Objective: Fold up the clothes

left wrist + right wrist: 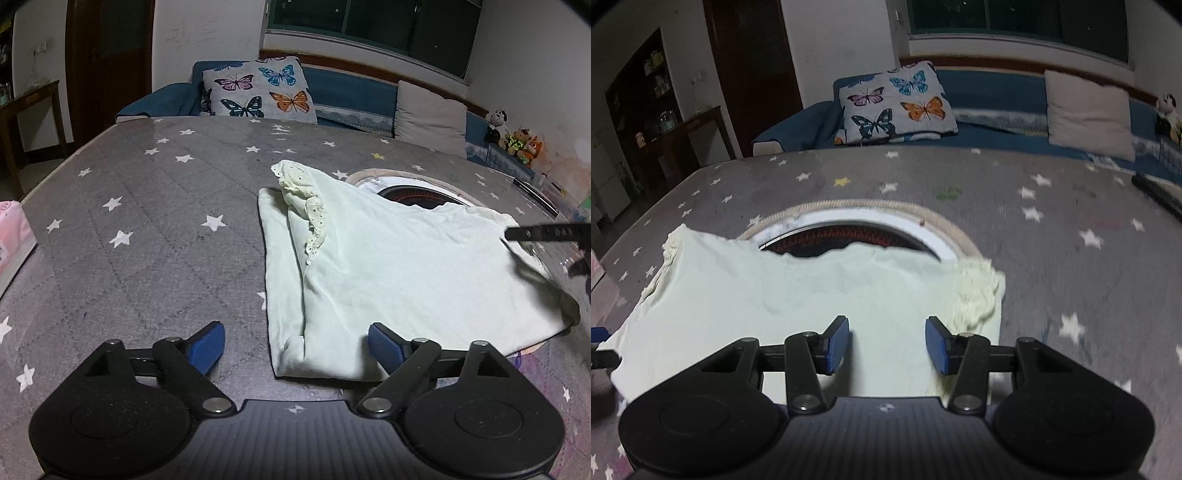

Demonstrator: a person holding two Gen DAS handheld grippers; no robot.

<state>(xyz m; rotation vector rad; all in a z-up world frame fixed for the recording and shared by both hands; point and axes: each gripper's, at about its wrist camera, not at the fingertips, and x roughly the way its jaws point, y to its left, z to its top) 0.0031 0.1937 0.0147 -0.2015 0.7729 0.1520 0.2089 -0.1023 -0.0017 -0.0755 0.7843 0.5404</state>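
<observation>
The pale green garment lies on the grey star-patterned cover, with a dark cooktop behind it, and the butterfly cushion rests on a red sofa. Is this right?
Not quite. In both wrist views the butterfly cushion rests on a blue sofa, not red.

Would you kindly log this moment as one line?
garment: pale green top partly folded on table | left tool: open | right tool: open, above top

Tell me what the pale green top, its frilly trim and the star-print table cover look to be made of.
Pale green top: soft matte knit, likely cotton jersey; it drapes in gentle creases. Frilly trim: cream eyelet lace, with punched holes and scalloped edges. Star-print table cover: grey quilted fabric by its diamond stitch lines, though a slight sheen leaves a coated finish possible.
</observation>
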